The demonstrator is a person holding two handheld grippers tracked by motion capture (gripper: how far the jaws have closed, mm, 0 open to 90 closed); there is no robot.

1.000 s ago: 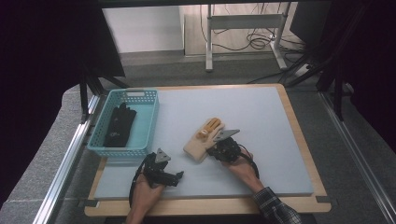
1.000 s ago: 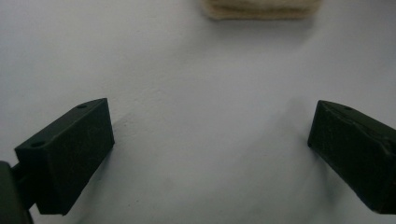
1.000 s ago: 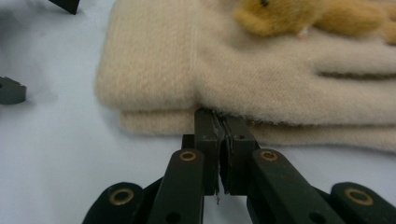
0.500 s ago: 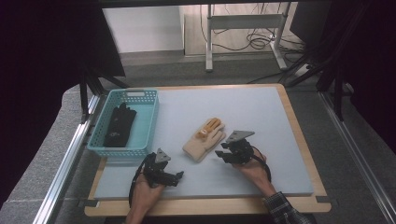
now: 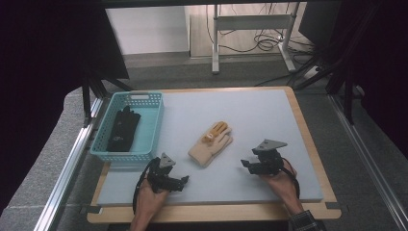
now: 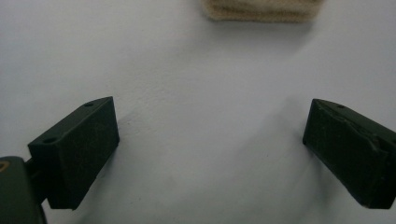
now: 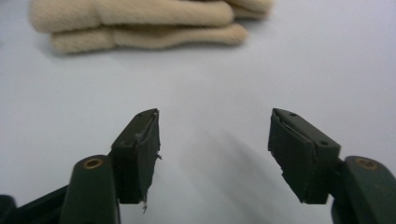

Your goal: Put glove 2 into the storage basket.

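Note:
A cream and orange knitted glove (image 5: 210, 144) lies flat on the pale grey mat near the table's middle. Its cuff edge (image 6: 261, 10) shows at the top of the left gripper view, and its fingers (image 7: 140, 21) lie across the top of the right gripper view. My right gripper (image 5: 246, 165) stands to the right of the glove, apart from it; its jaws have just been opening and nothing is between them (image 7: 215, 149). Near the front edge, left of the glove, my left gripper (image 5: 184, 180) rests open on the mat with nothing between its jaws (image 6: 210, 144).
A light blue basket (image 5: 144, 156) stands at the table's left with a black glove (image 5: 123, 129) lying in it. The mat (image 5: 250, 115) sits on a wooden board (image 5: 308, 144). Metal rails run along both sides, and desk legs with cables stand beyond the far edge.
My right gripper has let go of the glove and moved away to the right, its jaws opening. The glove lies flat where it was left. The left gripper has kept still.

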